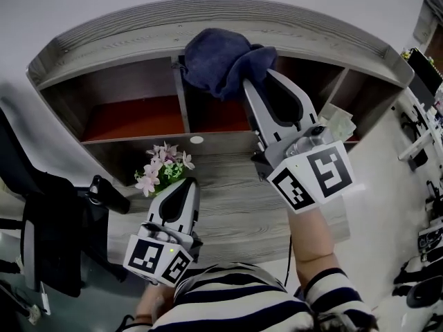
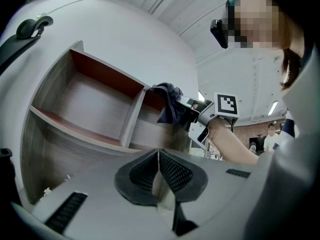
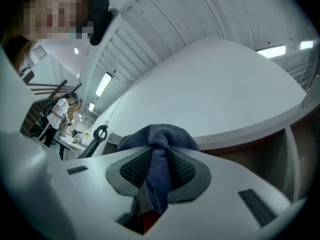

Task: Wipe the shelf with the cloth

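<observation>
The person's striped shirt [image 1: 235,299] fills the bottom of the head view, and the left gripper [image 1: 185,183] hangs just above it, close to the body. In its own view its jaws are pressed together with nothing between them. Just past its tips, slightly to its left, lies a small bunch of pink and white flowers [image 1: 160,168] on the shelf's lower grey board.

The right gripper [image 1: 261,75] is raised well ahead of the left one, toward the upper part of the curved wooden shelf [image 1: 221,26]. Its jaws are clenched on the dark blue cloth [image 1: 218,61]: a fold runs down between the pads, and the rest bunches out beyond the tips. That bunch sits at the top of the upright divider, just under the shelf's top board. Whether it presses on the wood cannot be told. Red-brown compartments open to either side of this gripper.
</observation>
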The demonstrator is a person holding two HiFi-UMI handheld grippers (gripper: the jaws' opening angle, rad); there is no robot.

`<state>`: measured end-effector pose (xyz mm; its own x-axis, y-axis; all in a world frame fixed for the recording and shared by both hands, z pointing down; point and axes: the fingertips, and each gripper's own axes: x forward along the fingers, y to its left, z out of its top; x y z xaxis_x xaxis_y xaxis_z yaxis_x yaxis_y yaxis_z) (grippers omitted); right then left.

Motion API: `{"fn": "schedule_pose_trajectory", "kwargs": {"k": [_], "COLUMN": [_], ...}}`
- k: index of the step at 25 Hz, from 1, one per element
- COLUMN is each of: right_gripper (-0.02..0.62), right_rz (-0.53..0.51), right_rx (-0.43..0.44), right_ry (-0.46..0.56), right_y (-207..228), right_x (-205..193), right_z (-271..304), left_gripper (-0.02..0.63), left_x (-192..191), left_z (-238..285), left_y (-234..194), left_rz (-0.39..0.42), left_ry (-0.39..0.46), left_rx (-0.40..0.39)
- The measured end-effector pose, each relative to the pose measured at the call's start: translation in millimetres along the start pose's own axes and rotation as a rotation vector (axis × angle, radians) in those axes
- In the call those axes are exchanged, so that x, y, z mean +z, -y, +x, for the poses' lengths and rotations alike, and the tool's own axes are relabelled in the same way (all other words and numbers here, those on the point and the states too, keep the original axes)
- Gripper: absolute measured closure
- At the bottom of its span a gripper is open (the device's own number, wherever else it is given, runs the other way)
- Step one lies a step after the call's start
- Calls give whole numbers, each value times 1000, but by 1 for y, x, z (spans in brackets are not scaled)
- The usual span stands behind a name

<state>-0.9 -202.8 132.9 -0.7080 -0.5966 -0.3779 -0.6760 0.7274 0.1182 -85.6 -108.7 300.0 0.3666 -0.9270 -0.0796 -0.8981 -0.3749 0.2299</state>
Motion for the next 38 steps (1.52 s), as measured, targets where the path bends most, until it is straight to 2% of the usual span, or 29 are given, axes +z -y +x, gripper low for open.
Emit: {"fn": "schedule_pose_trajectory", "kwargs": {"k": [10, 13, 23, 26, 29, 33, 38], "right_gripper": [489, 489, 489, 489, 489, 489, 489], "right_rz": [-46, -30, -30, -41, -35, 9, -2], "right_rx": [-198, -251, -370, -380, -354, -315, -319], "right_ry": [-27, -19, -15, -19, -22, 28, 85], "right_y": [72, 94, 137, 139, 132, 121, 116], "right_x": [11, 7, 13, 16, 18, 26, 49], "right_z": [-44, -59, -89, -89, -89, -98, -110], "left_gripper": [583, 583, 583, 583, 583, 583, 583], "left_x": [-7, -7, -11, -12, -12, -10, -9], "left_z": [20, 23, 28, 28, 27, 25, 22], "left_y": [22, 23, 30, 30, 31, 30, 28], "left_rz": [4, 10, 18, 18, 21, 22, 23], "left_ry": [-27, -33, -50, -50, -51, -45, -42], "left_rx": [-80, -85, -105, -107, -108, -98, -89]}}
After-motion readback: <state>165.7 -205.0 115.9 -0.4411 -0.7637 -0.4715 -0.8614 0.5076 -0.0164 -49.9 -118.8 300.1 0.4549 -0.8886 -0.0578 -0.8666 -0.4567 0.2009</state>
